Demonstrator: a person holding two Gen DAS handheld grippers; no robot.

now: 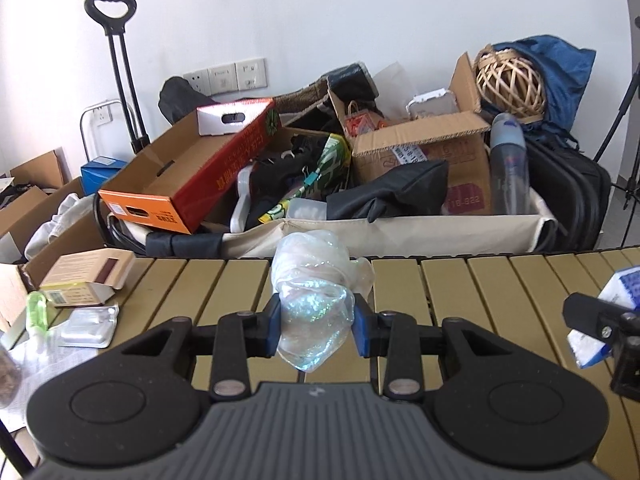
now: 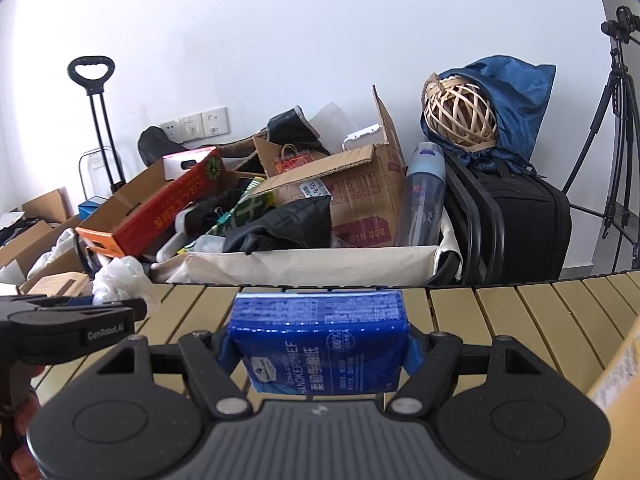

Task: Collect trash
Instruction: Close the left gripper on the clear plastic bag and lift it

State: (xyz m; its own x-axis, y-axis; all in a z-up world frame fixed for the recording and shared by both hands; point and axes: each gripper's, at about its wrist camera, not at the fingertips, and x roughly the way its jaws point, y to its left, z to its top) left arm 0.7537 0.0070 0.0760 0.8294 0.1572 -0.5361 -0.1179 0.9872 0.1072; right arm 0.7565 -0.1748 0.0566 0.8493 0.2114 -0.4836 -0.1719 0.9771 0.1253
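My left gripper (image 1: 317, 322) is shut on a crumpled clear plastic bag (image 1: 314, 276), held above the slatted yellow table (image 1: 480, 288). My right gripper (image 2: 318, 350) is shut on a blue tissue pack (image 2: 320, 340), its blue pads pressing both sides. The tissue pack (image 1: 620, 292) and the right gripper (image 1: 596, 318) also show at the right edge of the left wrist view. In the right wrist view the left gripper (image 2: 80, 312) with the plastic bag (image 2: 120, 280) sits at the far left, held by a hand (image 2: 24, 440).
Behind the table stands a cream fabric bin (image 1: 400, 232) piled with cardboard boxes, a red box (image 1: 192, 184), dark cloth and a bottle (image 1: 508, 160). Small cartons (image 1: 88, 276), a green bottle (image 1: 36, 308) and a blister pack (image 1: 90, 326) lie at the table's left. A tripod (image 2: 616, 140) stands right.
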